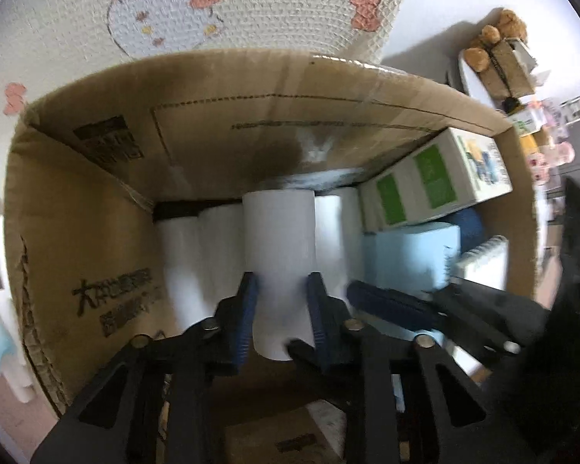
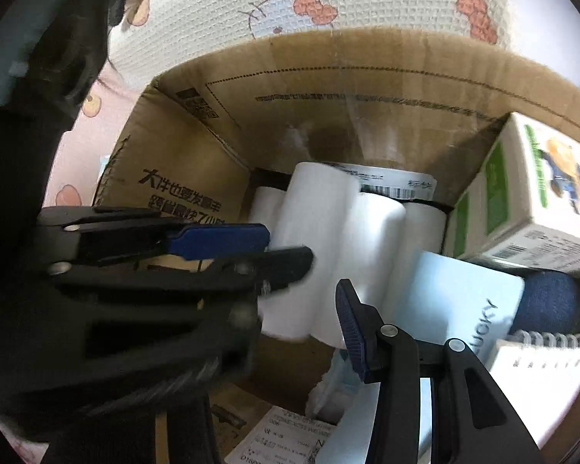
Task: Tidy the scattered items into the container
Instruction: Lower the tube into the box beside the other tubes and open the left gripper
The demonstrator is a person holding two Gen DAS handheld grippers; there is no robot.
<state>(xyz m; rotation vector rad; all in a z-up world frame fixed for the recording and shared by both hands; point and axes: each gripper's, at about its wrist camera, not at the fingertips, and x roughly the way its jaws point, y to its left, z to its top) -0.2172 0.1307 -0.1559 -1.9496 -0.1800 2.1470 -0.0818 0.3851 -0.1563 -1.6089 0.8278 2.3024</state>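
Observation:
An open cardboard box (image 1: pixel 212 123) (image 2: pixel 328 89) fills both views. Several white paper rolls (image 1: pixel 181 255) stand along its far wall. My left gripper (image 1: pixel 282 282) reaches down into the box, its blue pads (image 1: pixel 247 309) pressed on both sides of one white roll (image 1: pixel 278 232), which is pinched in at the pads. The right wrist view shows this gripper (image 2: pixel 290 247) from the side, against the same roll (image 2: pixel 317 224). My right gripper (image 1: pixel 394 290) hangs beside it over a light blue pack (image 1: pixel 410 255) (image 2: pixel 456 297). Only one of its fingers (image 2: pixel 352 321) shows in its own view.
At the box's right side lie a green and white carton (image 1: pixel 425 181) (image 2: pixel 522 193), a dark blue item (image 2: pixel 549 301) and a spiral notebook (image 1: pixel 483 263) (image 2: pixel 541 363). Behind the box spreads a woven cartoon-print cover (image 1: pixel 212 7). A teddy bear (image 1: pixel 498 34) sits on a shelf at far right.

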